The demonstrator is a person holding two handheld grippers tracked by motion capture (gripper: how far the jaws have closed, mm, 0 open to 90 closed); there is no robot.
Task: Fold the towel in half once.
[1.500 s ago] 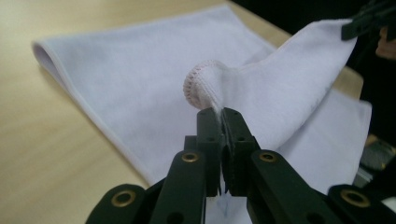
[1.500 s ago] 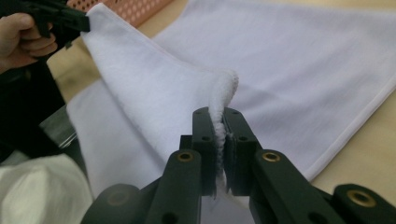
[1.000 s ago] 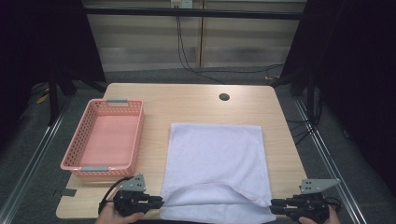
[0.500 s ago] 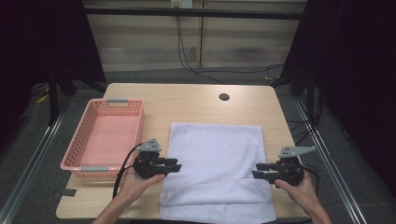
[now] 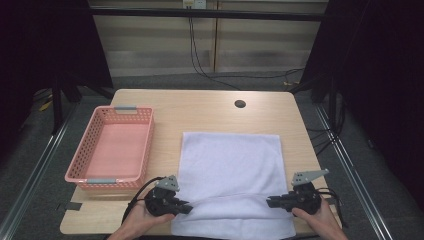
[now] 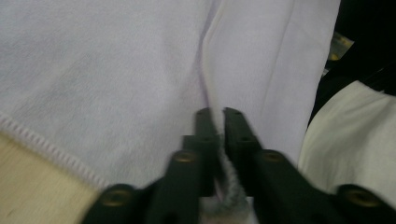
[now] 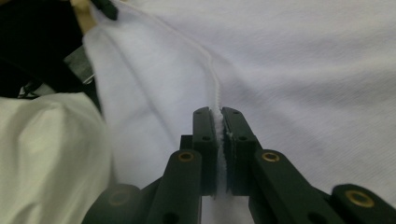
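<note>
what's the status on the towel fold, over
Left gripper and right gripper just closed, each pinching a towel fold near the front edge. Pink basket off left, nothing blocking.

White towel lies flat on table, near edge pinched up.

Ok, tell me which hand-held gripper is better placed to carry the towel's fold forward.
Neither alone. The left hand-held gripper and the right hand-held gripper each pinch the towel at opposite ends of its raised near fold, so both should probably move together.
</note>
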